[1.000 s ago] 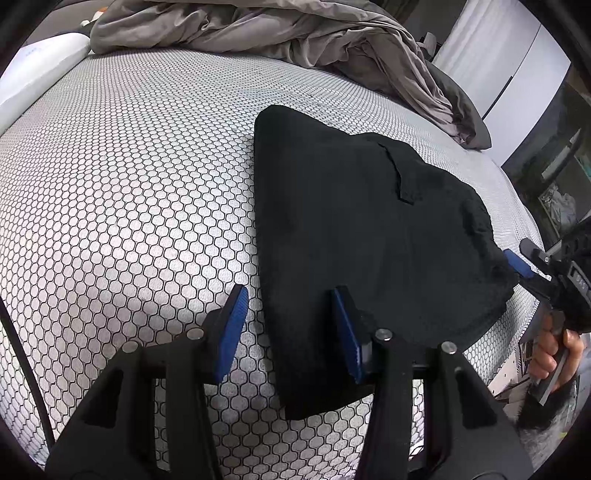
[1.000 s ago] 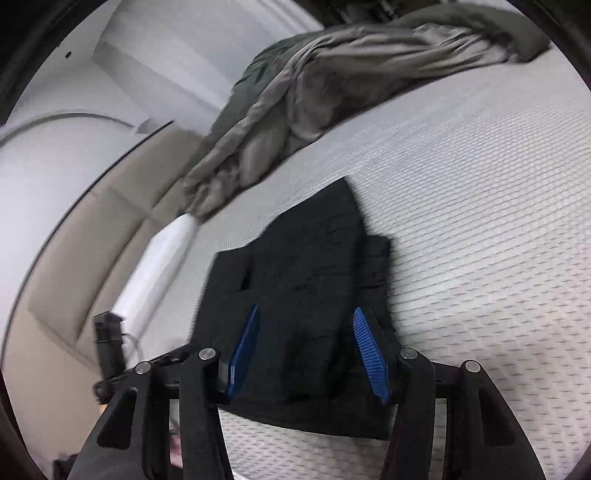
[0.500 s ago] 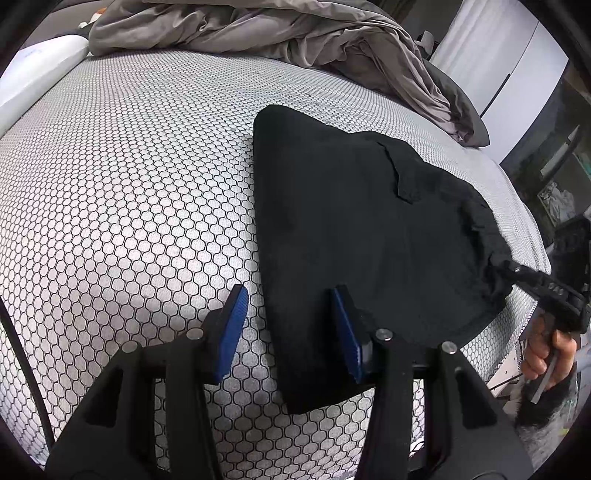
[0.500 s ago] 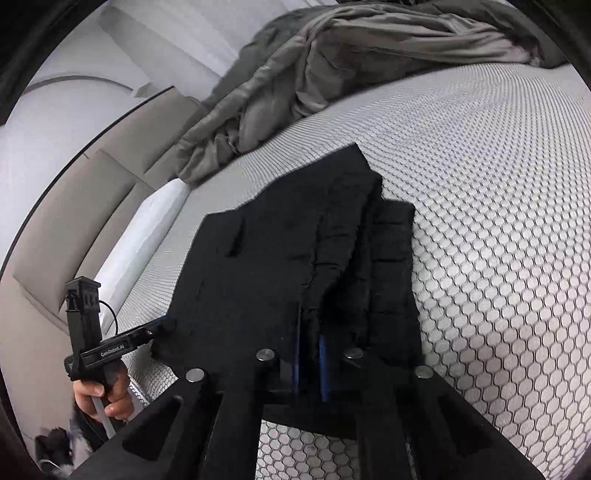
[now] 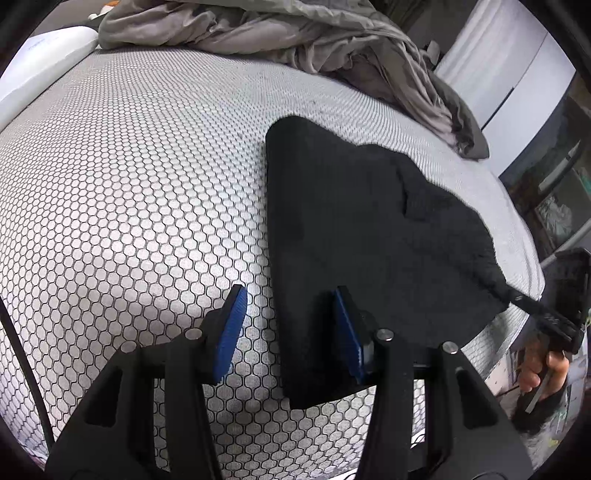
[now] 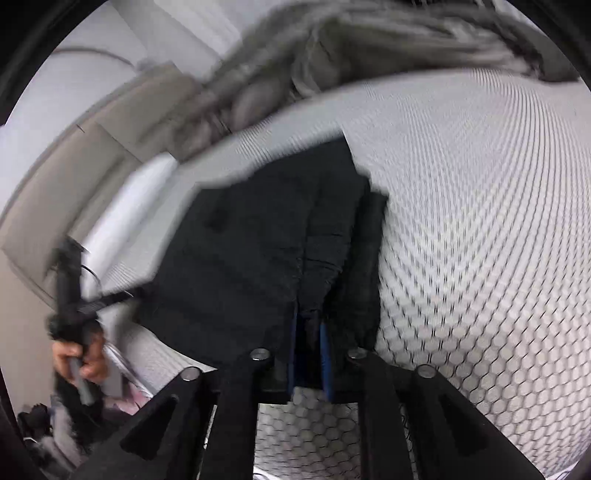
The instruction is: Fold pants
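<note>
Lying near the bed's [image 5: 129, 206] front edge, the pants [image 5: 362, 236] were half folded. Right gripper [image 6: 308, 354] pinched their hem; left gripper [image 5: 288, 328], spread, straddled the other corner. Next, probably: close left, then lift both together.

A big bed [image 5: 129, 192] with a white cover full of little black honeycomb shapes. A crumpled gray blanket [image 5: 295, 33] at the far end. A white pillow [image 5: 40, 59] in the corner. A padded tan headboard [image 6: 85, 162]. White cupboard doors [image 5: 517, 74] beside.
</note>
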Tool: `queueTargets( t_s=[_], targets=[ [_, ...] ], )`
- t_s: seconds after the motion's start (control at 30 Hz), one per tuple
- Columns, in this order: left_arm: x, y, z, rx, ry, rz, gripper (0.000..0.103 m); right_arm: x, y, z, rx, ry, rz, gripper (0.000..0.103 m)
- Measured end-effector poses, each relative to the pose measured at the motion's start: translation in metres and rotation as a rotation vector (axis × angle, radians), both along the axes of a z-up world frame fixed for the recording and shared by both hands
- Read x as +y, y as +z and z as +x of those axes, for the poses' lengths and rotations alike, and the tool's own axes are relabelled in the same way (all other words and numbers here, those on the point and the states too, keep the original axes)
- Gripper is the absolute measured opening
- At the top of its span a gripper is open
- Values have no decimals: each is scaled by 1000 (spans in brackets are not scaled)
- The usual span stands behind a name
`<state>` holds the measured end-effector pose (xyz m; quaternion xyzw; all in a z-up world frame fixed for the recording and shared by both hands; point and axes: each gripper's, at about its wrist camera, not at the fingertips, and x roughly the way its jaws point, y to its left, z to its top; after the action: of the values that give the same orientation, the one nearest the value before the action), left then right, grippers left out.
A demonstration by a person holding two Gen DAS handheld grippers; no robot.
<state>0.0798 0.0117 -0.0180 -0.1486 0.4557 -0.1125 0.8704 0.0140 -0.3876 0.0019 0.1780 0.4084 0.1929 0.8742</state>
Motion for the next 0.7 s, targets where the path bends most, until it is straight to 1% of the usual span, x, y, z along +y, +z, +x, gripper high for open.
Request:
queueTargets(
  t_s=[0.03,0.07,0.13,0.2,0.3,0.33,0.4,0.5,0.53,0.57,0.63,0.67,0.7],
  targets=[
    [0,2,-1,-7,4,-5,45,-5,1,0,-15,-22,20,40],
    [0,3,-1,-14,4,-8,45,-11,-1,5,-16,-44,62,45],
    [-3,4,-2,-19,3,-3,45,-19,-12,19,30,-62,121,45],
    [-9,2,-1,-8,-6,13,45,-22,-21,32,56,-118,123,45],
    [-21,-4,0,3,-37,63,45,-21,-20,42,17,-137,134,45],
    [-23,-5,0,-1,-40,75,45,-20,-18,43,6,-133,143,45],
    [-26,-4,-2,-9,-45,91,48,-19,-16,44,-11,-106,193,45],
    [-26,-4,-4,-4,-45,84,49,-21,-12,48,-26,-73,306,45],
    [-26,-5,-4,-2,-44,82,49,-20,-9,47,-26,-68,322,45],
    [-26,-5,-5,-1,-43,79,49,-17,-11,48,-18,-65,326,45],
    [-28,-5,-5,-1,-43,83,49,-14,-16,55,-11,-42,294,45],
    [-29,-5,-6,-2,-43,86,49,-10,-19,59,-2,-41,273,40],
    [-28,-5,-6,-2,-44,89,49,-8,-28,65,33,-60,230,22]
  ],
)
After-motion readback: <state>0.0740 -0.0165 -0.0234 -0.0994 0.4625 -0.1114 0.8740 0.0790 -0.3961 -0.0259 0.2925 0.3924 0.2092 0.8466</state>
